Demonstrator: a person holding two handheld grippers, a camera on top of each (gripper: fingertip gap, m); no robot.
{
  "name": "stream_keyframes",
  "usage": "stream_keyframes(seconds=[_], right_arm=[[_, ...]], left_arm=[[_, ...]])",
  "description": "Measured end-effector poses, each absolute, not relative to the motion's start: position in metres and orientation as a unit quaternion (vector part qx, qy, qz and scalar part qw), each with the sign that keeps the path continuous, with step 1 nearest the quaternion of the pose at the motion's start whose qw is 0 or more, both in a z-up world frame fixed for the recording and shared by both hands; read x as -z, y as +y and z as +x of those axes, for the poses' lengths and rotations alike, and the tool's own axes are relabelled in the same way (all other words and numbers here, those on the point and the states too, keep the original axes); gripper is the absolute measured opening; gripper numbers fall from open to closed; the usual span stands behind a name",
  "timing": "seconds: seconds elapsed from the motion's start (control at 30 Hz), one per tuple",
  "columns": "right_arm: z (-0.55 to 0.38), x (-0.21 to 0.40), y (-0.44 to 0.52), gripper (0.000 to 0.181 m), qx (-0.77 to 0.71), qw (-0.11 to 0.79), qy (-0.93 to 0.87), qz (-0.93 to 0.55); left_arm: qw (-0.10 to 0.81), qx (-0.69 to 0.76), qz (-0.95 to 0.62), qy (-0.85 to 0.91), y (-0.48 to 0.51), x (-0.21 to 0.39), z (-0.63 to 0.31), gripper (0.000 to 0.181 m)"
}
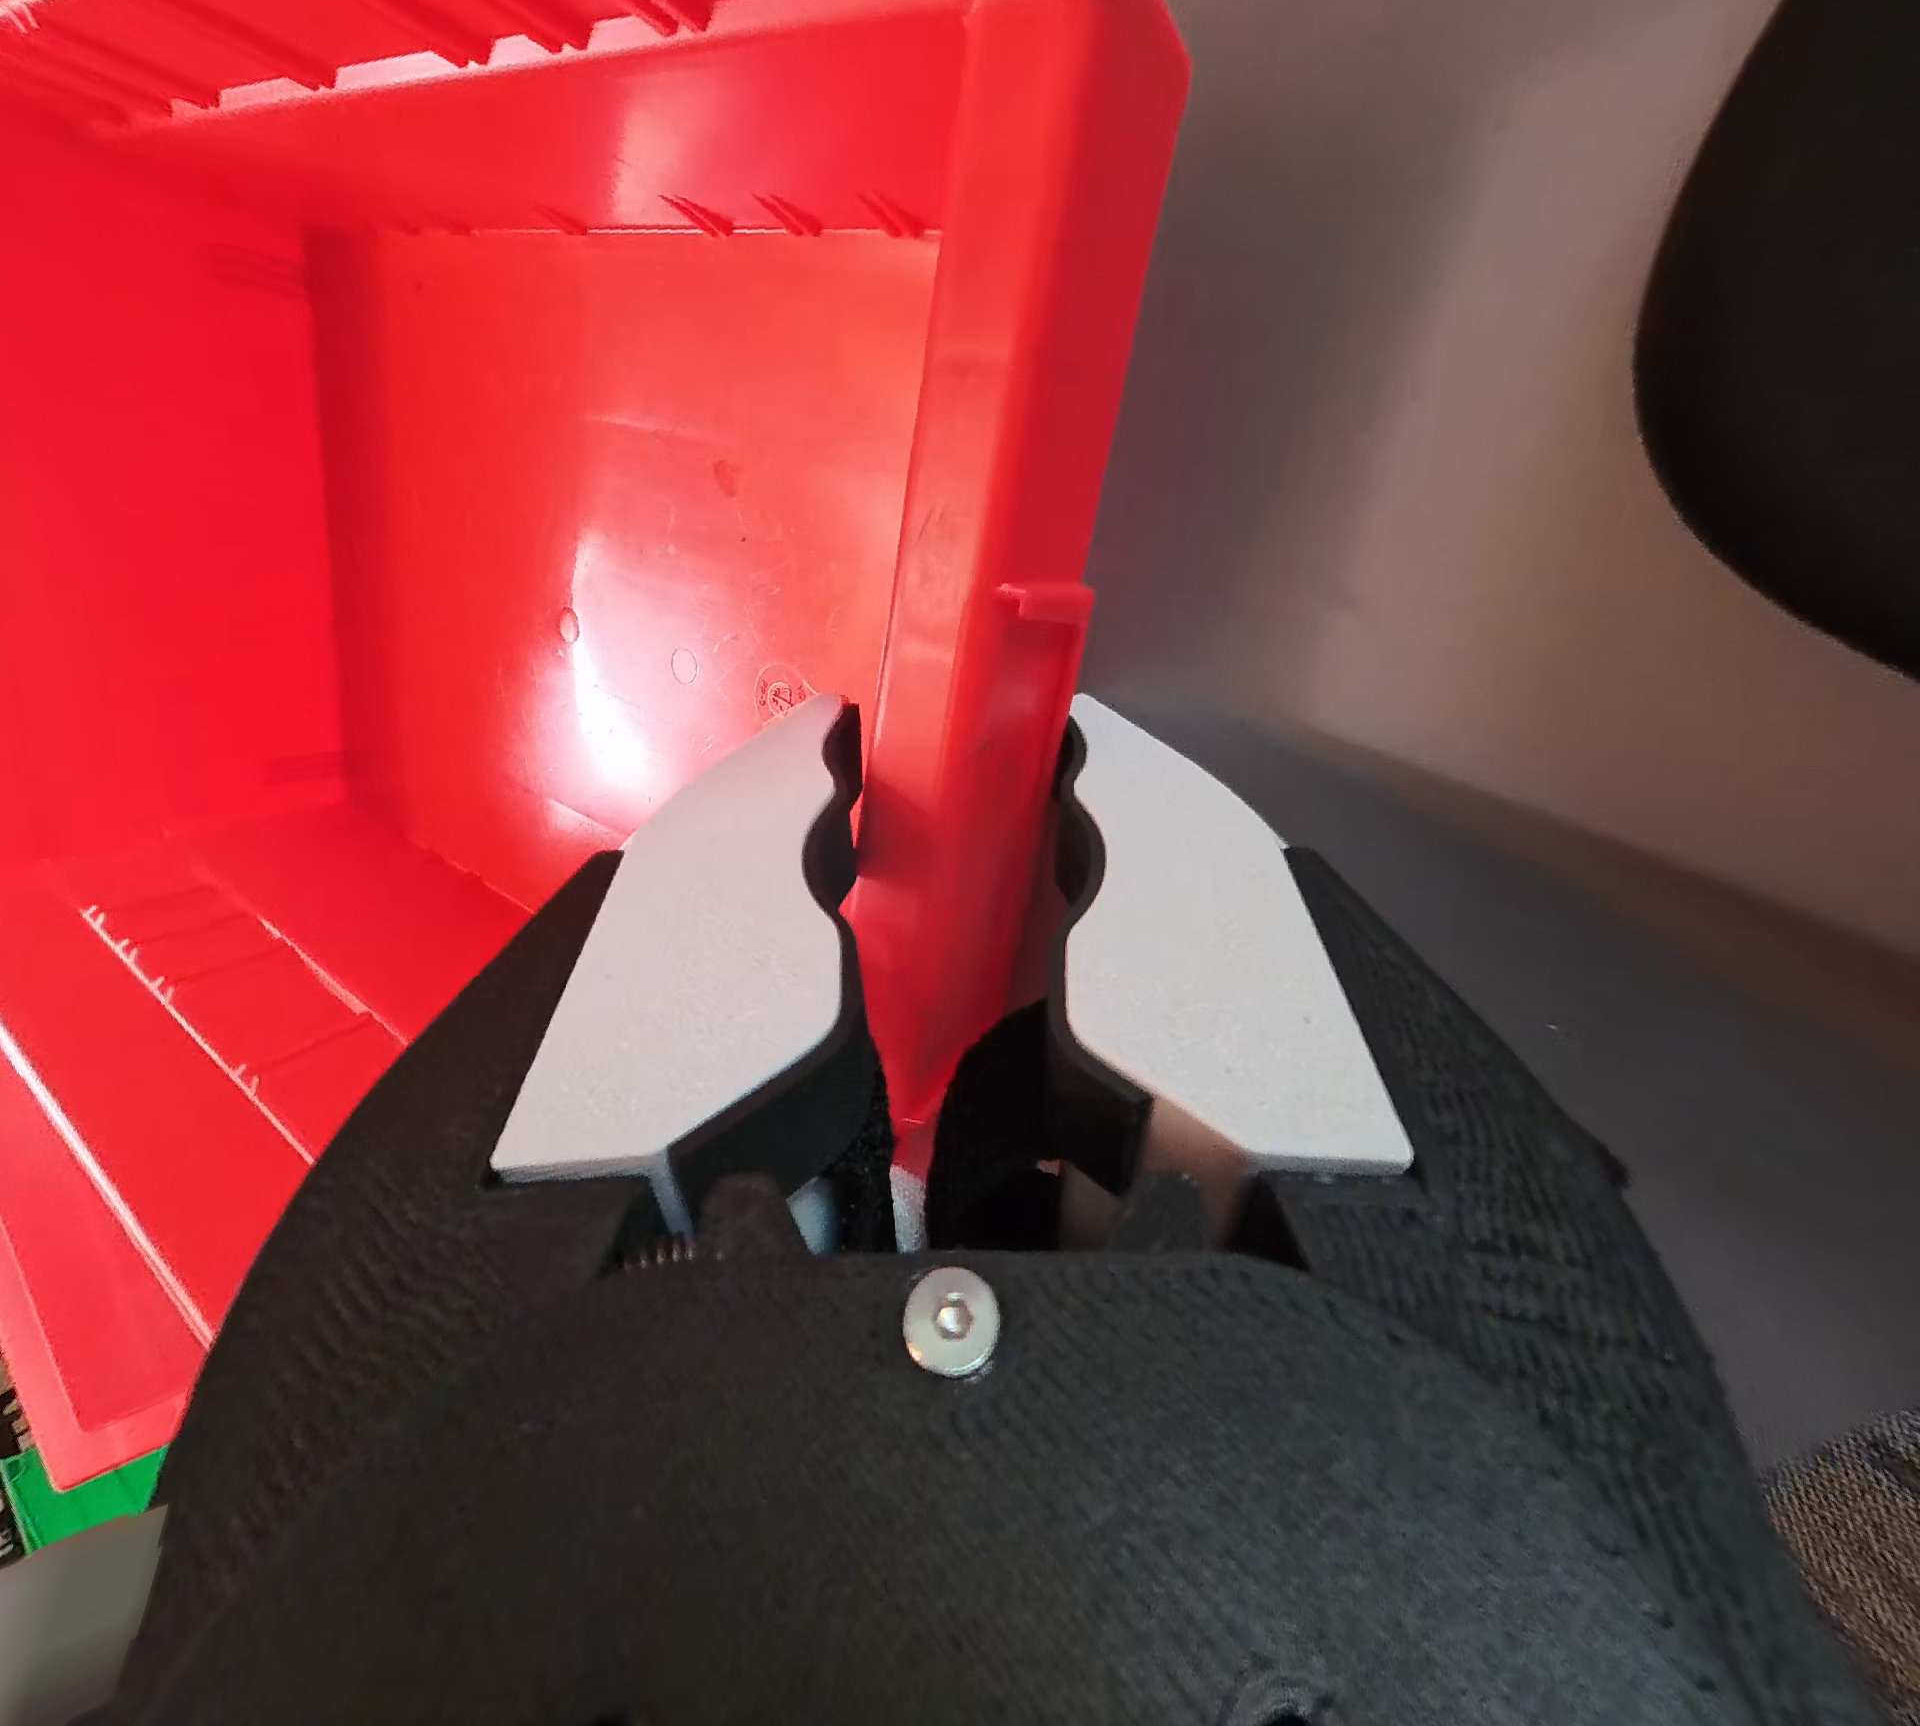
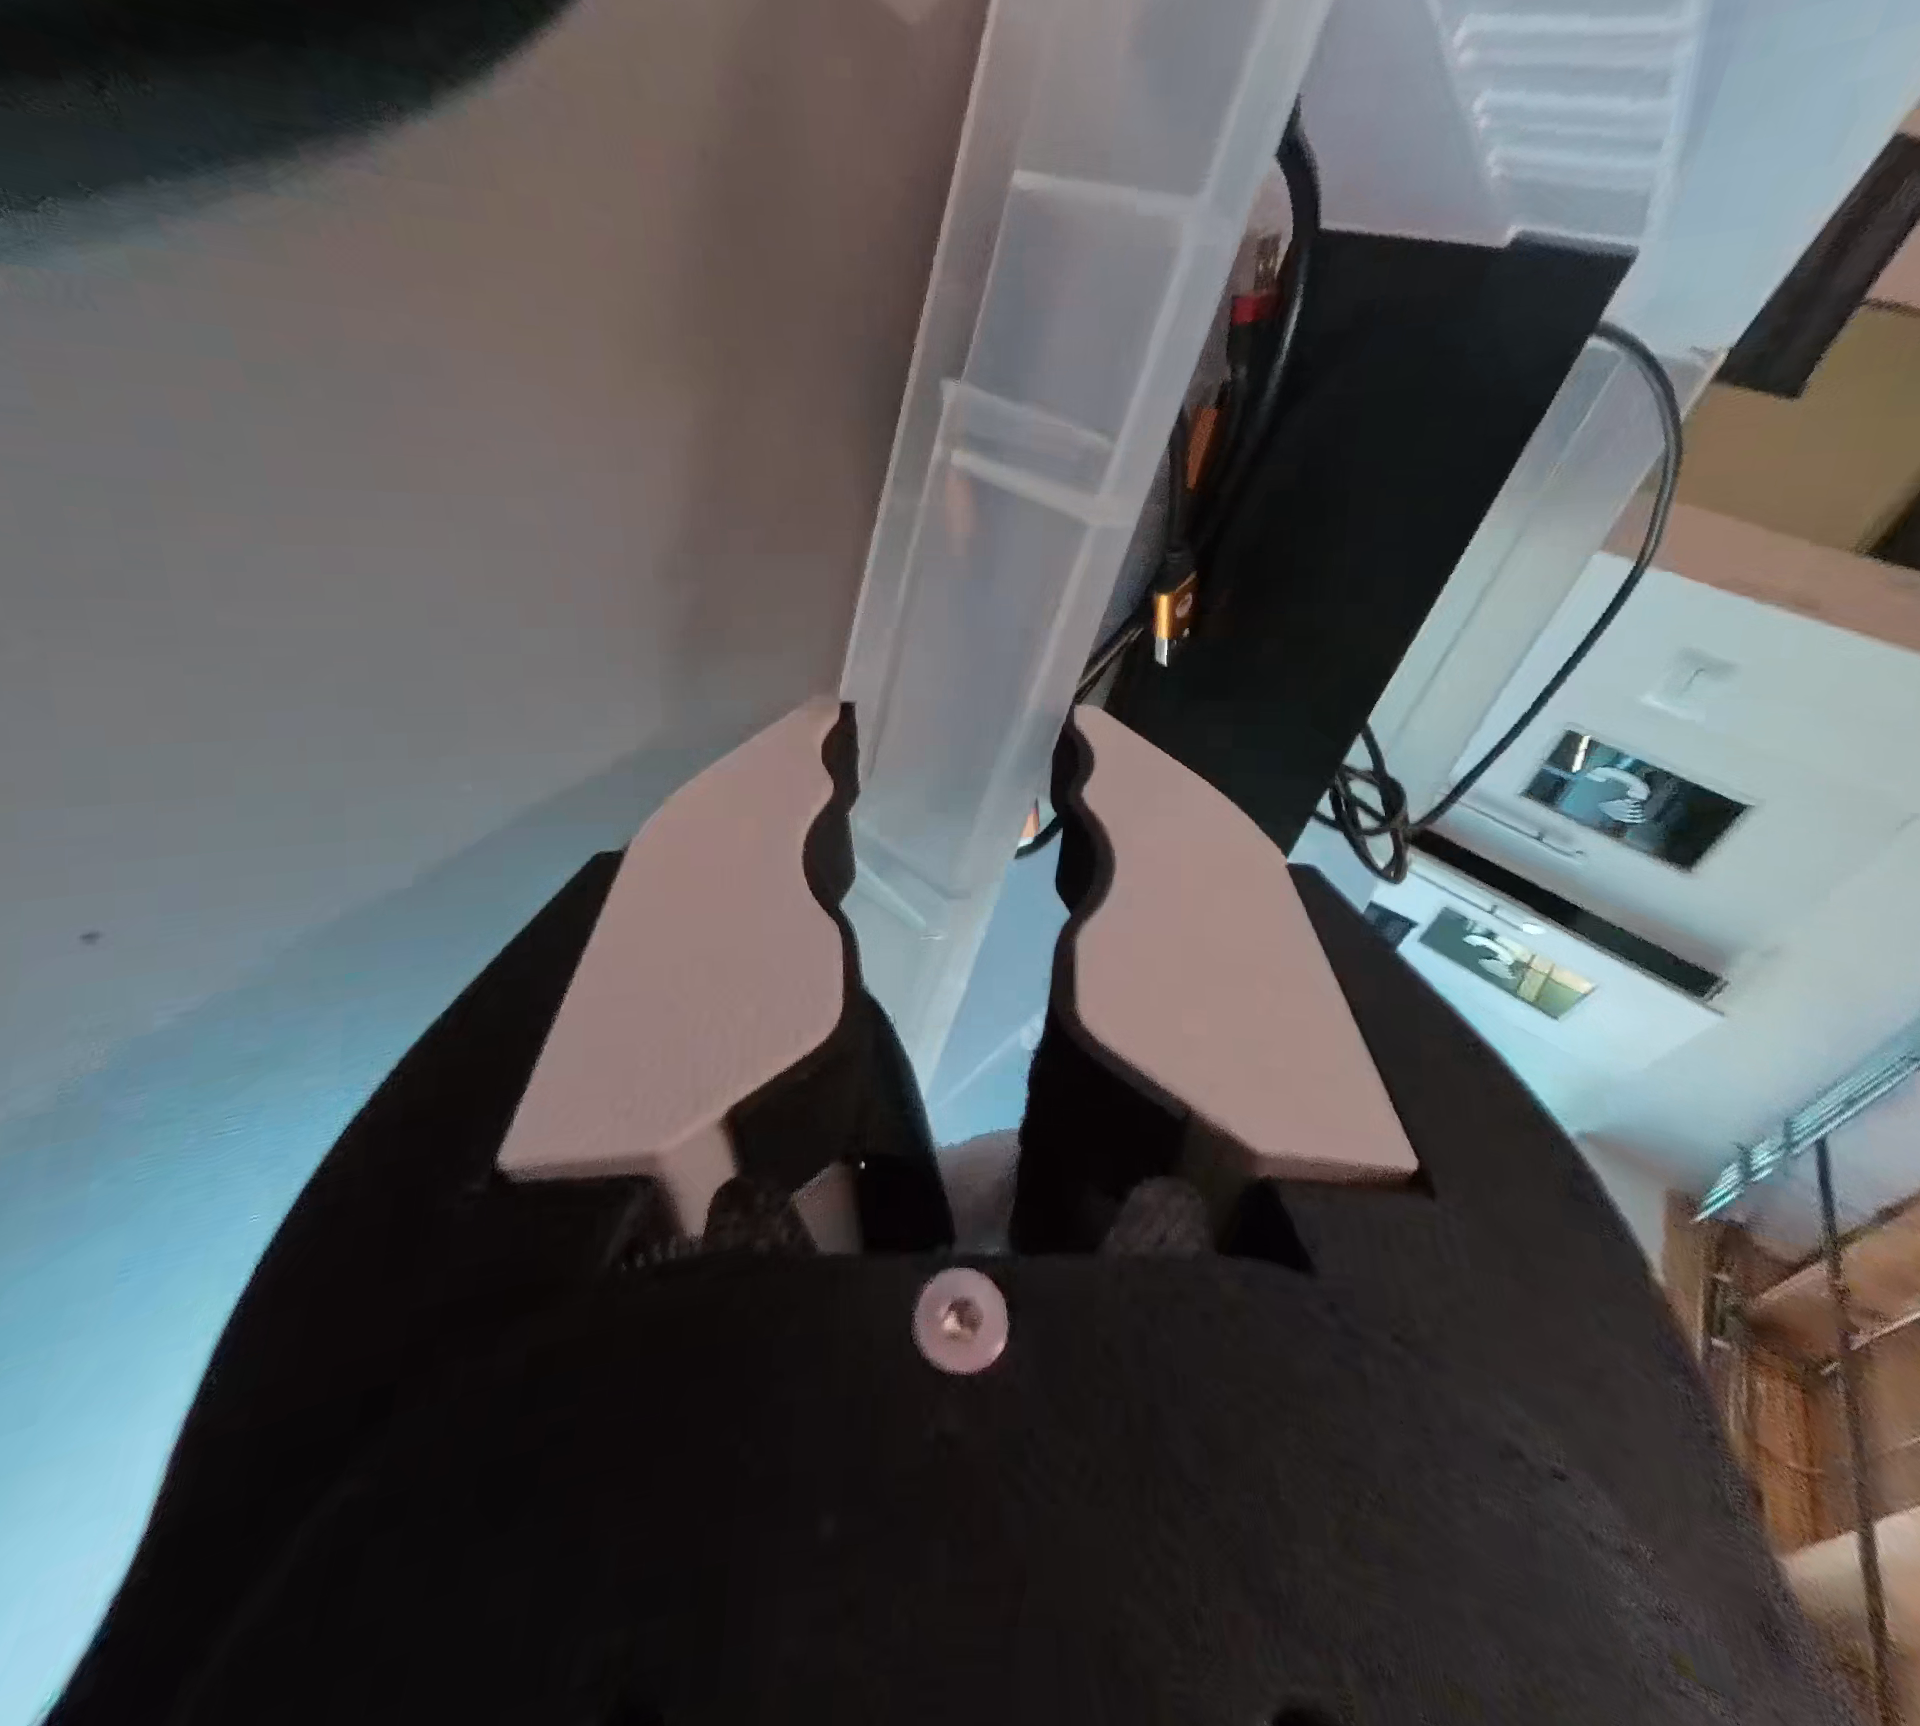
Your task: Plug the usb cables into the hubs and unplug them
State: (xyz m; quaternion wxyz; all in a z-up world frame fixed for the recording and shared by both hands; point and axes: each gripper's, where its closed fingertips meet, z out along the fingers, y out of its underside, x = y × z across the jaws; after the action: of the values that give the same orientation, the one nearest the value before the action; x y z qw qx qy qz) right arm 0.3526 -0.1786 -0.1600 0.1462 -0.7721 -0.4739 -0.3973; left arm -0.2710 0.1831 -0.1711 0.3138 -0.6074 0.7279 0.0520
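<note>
The step in hand is judged to be the carrying or tipping of 2 bins, so both walls should be kept seated deep between the jaws and the bins moved slowly, because the cables can slide out when a bin is tilted. In the left wrist view the red bin (image 1: 582,471) fills the upper left and centre of the frame; its side wall is clenched by the left gripper (image 1: 961,772), and nothing is seen inside it. In the right wrist view the translucent bin (image 2: 1049,388) rises from the centre to the upper right, its ribbed wall grasped by the right gripper (image 2: 956,777). Inside it, right of centre, a black box-like object (image 2: 1382,471) is seen, possibly a hub, and beside it the usb cables (image 2: 1184,575) with orange and red plugs, not plugged into anything visible. A black cable (image 2: 1621,554) hangs at the right.
</note>
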Motion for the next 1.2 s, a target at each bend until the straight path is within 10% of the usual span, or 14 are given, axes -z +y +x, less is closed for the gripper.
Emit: stream_keyframes(seconds=[1.2], right_arm=[[0.323, 0.162, -0.2, 0.038, 0.313, 0.237, -0.4, -0.828]], left_arm=[[0.315, -0.133, -0.593, 0.729, 0.189, 0.167, -0.322, 0.044]])
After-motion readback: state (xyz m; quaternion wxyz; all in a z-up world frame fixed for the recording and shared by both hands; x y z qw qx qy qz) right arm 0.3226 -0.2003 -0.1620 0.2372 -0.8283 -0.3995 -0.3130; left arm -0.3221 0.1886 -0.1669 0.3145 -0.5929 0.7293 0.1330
